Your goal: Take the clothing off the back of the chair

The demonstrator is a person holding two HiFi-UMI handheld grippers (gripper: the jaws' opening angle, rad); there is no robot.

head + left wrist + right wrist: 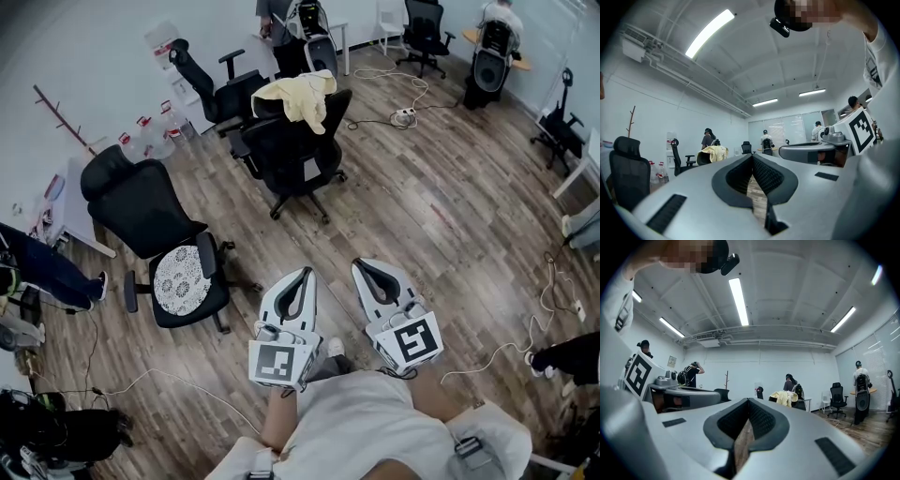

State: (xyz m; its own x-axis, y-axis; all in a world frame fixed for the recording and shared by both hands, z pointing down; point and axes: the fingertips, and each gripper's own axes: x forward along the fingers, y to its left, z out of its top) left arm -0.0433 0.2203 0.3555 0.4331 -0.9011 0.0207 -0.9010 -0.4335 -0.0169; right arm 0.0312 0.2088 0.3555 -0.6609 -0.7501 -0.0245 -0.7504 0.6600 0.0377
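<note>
A pale yellow piece of clothing (298,97) is draped over the back of a black office chair (298,155) across the wooden floor, far ahead of both grippers. My left gripper (303,273) and right gripper (360,266) are held side by side, level and pointing towards it, both shut with nothing between the jaws. In the left gripper view the clothing (714,153) shows small, left of the shut left gripper (752,156). In the right gripper view the clothing (783,398) lies right of the shut right gripper (748,401).
A second black chair with a lace cushion (161,234) stands at the left and a third chair (211,86) behind the target one. Water bottles (150,131) line the wall. Cables and a power strip (403,114) lie on the floor. People stand at the back.
</note>
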